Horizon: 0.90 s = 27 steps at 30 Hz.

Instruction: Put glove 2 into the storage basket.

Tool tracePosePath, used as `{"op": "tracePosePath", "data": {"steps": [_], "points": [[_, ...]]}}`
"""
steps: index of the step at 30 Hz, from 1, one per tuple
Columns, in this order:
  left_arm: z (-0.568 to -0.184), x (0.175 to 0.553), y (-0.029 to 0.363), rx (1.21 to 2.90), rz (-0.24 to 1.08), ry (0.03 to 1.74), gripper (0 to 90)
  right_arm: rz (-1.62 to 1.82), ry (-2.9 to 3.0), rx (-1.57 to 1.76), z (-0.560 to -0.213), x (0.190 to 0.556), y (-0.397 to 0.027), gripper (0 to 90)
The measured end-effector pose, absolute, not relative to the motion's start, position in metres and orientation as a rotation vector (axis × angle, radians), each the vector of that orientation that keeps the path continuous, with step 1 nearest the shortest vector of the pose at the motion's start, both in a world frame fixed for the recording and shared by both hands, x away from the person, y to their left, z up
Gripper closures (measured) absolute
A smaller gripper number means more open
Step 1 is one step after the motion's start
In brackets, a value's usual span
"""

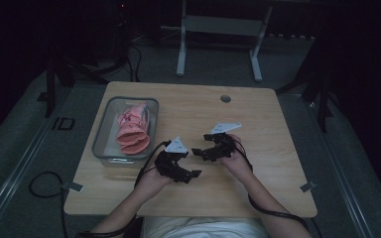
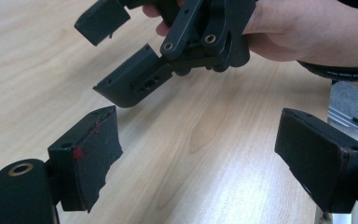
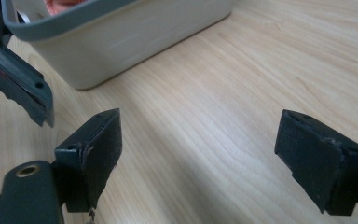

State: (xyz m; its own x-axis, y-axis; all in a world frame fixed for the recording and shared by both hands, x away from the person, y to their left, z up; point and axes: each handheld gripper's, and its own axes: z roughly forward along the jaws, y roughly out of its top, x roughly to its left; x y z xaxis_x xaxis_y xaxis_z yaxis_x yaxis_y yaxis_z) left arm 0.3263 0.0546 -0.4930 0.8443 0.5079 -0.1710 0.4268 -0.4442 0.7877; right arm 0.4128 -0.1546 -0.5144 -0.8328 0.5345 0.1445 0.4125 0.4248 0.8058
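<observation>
Step in hand: a reach toward the pink glove [image 1: 133,129] is judged to be next, since both claws hover over bare wood near the middle of the counter [image 1: 258,114].
Glove: it is seen lying inside the grey tub [image 1: 102,130] at the left of the counter, apart from both claws.
Doing it well: the tub is best approached from above, with the jaws kept wide until they straddle a fold of the glove; the tub wall should be avoided.
Left claw [image 1: 194,173]: the jaws are spread wide; nothing is held or touched.
Right claw [image 1: 197,151]: the jaws are likewise spread wide and empty, with the tub [image 3: 121,37] seen just ahead.
</observation>
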Motion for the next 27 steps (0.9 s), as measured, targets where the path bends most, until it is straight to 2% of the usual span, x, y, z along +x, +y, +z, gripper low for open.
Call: {"op": "tracePosePath", "data": {"steps": [27], "points": [[-0.541, 0.321, 0.037, 2.185, 0.119, 0.609, 13.5, 1.288, 2.565, 0.905, -0.549, 0.392, -0.191, 14.7]]}}
